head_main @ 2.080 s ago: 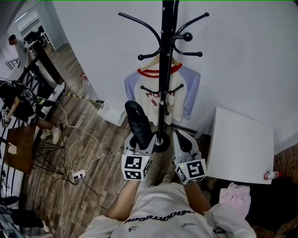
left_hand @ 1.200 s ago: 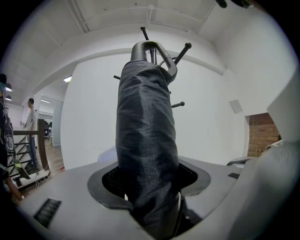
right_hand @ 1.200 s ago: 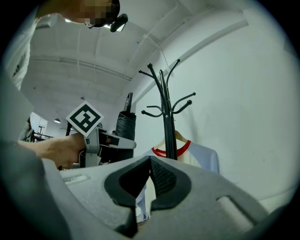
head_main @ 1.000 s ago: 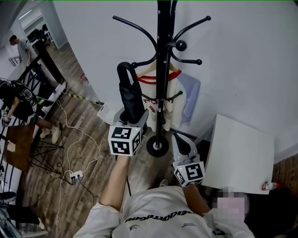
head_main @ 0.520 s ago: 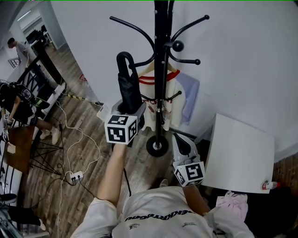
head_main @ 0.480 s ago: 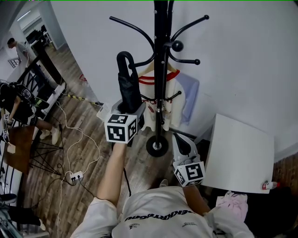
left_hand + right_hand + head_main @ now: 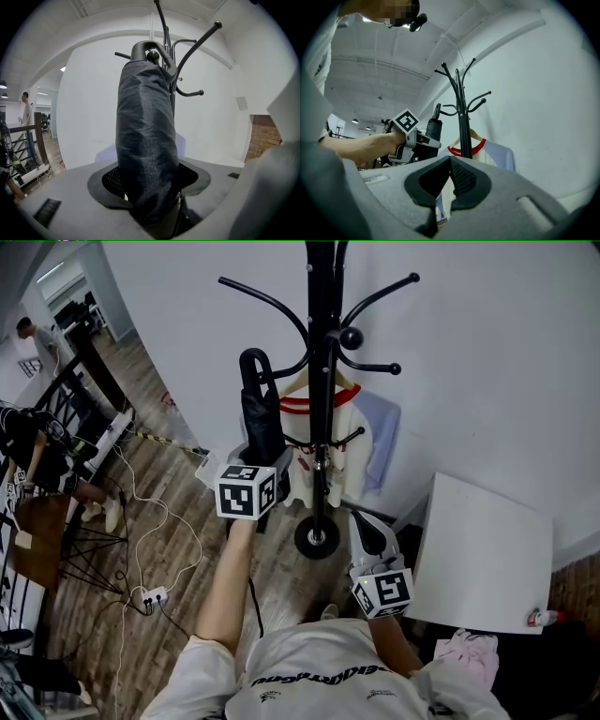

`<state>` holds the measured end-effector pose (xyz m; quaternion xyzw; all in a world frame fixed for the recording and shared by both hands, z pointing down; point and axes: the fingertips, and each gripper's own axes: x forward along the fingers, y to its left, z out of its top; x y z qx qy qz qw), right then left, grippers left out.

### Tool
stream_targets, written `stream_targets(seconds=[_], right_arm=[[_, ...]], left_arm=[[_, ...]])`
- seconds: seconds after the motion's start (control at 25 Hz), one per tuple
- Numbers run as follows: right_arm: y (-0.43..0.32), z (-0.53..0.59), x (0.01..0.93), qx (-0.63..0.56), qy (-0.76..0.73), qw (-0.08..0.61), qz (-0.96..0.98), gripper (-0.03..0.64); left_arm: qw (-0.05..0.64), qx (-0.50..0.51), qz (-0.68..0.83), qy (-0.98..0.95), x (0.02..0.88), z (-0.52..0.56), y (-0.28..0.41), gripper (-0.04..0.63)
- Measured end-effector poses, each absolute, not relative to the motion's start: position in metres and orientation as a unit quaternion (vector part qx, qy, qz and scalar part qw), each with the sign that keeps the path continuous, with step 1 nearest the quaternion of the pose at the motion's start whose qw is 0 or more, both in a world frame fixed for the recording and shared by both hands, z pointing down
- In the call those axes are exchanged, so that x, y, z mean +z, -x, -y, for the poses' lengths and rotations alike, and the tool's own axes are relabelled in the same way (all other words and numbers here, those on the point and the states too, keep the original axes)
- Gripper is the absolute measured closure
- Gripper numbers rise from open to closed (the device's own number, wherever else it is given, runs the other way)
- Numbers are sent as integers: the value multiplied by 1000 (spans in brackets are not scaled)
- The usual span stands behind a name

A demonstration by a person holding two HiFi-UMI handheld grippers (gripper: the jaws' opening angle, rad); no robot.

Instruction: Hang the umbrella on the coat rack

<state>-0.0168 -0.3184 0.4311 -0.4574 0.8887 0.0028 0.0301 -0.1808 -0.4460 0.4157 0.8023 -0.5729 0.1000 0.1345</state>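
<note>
At the foot of a white wall, a person lifts a furled black umbrella (image 7: 261, 420) toward a black coat rack (image 7: 321, 390). In the head view the umbrella stands upright at 9 o'clock of the rack's pole, just beside it. The left tool (image 7: 263, 463) pinches the umbrella's lower half, and the left gripper view shows its jaws spread around the dark fabric (image 7: 145, 140) and pressing it. The umbrella's bottom end is buried between them.

The crook handle (image 7: 149, 47) curls around the ball tip of a hook (image 7: 151, 56). Whether it rests on that hook cannot be told. The rack's top is cut off by the upper edge of the head view.

The right tool (image 7: 366, 526) hangs low at 5 o'clock of the rack's round base. Its jaws are pressed together with nothing between them (image 7: 450, 180).

A shirt (image 7: 361, 423) with a red collar hangs behind the pole, which partly hides it, and its print is unreadable. A white counter (image 7: 487, 549) lies at 4 o'clock, and cables (image 7: 155, 594) trail over the wooden floor (image 7: 178, 521) at 8 o'clock.
</note>
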Motion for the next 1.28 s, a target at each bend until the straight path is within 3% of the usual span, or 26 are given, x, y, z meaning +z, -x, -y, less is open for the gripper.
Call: stream_targets(seconds=[0.64, 1.28], right_arm=[[15, 326, 437, -7, 460, 33, -887, 617], [-8, 329, 440, -13, 476, 36, -879, 617]], left_arm=[[152, 137, 556, -805, 457, 454, 164, 334], [147, 102, 544, -820, 466, 480, 141, 331]])
